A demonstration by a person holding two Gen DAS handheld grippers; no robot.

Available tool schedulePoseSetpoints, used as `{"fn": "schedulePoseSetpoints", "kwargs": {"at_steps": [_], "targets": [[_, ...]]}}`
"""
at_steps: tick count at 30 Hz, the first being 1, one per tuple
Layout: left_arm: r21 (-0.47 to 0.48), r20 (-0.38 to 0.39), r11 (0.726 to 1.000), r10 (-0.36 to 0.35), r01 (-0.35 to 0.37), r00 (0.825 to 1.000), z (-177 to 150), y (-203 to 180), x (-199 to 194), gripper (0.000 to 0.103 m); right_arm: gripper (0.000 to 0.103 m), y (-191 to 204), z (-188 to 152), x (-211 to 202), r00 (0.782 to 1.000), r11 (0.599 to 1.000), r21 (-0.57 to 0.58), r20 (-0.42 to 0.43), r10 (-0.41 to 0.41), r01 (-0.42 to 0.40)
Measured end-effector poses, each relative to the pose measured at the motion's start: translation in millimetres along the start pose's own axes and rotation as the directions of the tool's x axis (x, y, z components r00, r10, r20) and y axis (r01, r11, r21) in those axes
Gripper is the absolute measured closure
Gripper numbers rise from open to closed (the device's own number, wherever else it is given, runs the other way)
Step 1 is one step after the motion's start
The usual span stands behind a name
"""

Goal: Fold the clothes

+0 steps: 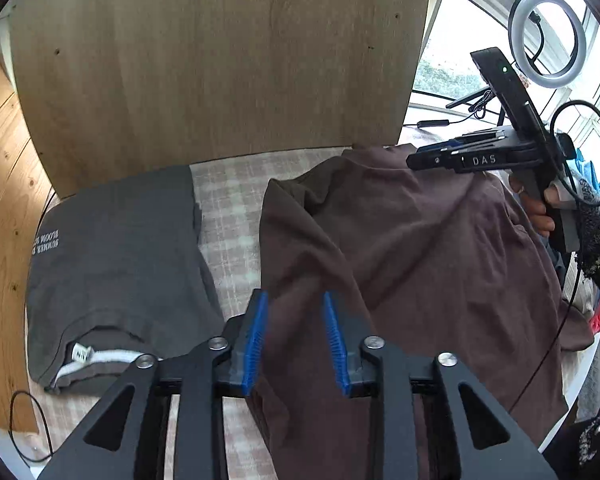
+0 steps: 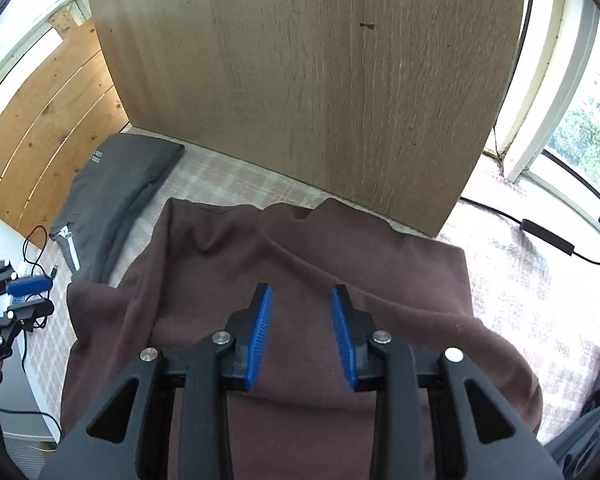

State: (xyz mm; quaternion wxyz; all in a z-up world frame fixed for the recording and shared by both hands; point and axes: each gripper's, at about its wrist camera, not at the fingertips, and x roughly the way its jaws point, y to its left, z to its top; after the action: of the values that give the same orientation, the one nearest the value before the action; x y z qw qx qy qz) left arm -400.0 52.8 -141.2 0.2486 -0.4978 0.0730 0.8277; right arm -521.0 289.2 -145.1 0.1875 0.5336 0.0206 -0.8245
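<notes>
My left gripper (image 1: 294,340) hangs partly open over the near left edge of the brown shirt (image 1: 400,248); my right gripper (image 2: 302,336) — jaws likewise parted, nothing between them — sits above its middle. The shirt lies rumpled on the checked cloth (image 1: 228,220), beside a folded grey shirt (image 1: 116,248). Soft, limp jersey (likely light) — best pinched at a hem or corner.

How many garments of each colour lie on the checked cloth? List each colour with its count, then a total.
Grey shirt, folded: 1
Brown garment, loosely spread: 1
Total: 2
</notes>
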Motion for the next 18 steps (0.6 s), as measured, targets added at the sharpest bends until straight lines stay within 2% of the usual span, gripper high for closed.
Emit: {"fn": "schedulePoseSetpoints", "kwargs": {"at_steps": [1,3,5,7,10,11,12,13,15,18], "targets": [[0.011,0.005,1.000,0.003,-0.003,1.000,14,-1,11,0.049,0.066,-3,3,7,1.000,1.000,-0.008,-0.005,-0.001,0.001],[0.052,-0.008,0.999,0.012,-0.011,1.000,42,-5,38,0.048,0.066,-9,7,18,1.000,1.000,-0.020,-0.013,-0.007,0.007],[0.107,-0.075,0.993,0.047,-0.039,0.996,61,-11,74,0.048,0.066,-14,6,26,1.000,1.000,-0.021,-0.018,0.006,-0.006],[0.152,-0.135,0.987,0.076,-0.056,0.988,70,-13,104,0.048,0.066,-17,4,28,0.998,0.998,-0.023,-0.012,0.062,-0.062],[0.188,-0.182,0.980,0.092,-0.057,0.979,74,-12,129,0.050,0.066,-16,5,30,0.997,0.996,-0.062,0.006,0.072,-0.071],[0.176,-0.176,0.983,0.077,-0.046,0.981,74,-10,131,0.057,0.066,-15,6,32,0.998,0.995,-0.080,0.006,0.065,-0.064],[0.164,-0.170,0.986,0.062,-0.034,0.983,74,-8,132,0.084,0.066,-13,7,36,0.999,0.994,-0.100,0.006,0.052,-0.051],[0.151,-0.162,0.988,0.048,-0.023,0.986,74,-6,132,0.094,0.066,-11,7,40,1.000,0.992,-0.121,0.009,0.027,-0.026],[0.123,-0.123,0.992,0.029,-0.014,0.992,70,-3,126,0.096,0.066,-8,7,47,0.998,0.985,-0.165,0.030,-0.046,0.051],[0.091,-0.061,0.995,0.049,-0.043,0.997,66,9,118,0.096,0.065,-10,8,58,0.990,0.974,-0.181,0.060,-0.132,0.140]]}}
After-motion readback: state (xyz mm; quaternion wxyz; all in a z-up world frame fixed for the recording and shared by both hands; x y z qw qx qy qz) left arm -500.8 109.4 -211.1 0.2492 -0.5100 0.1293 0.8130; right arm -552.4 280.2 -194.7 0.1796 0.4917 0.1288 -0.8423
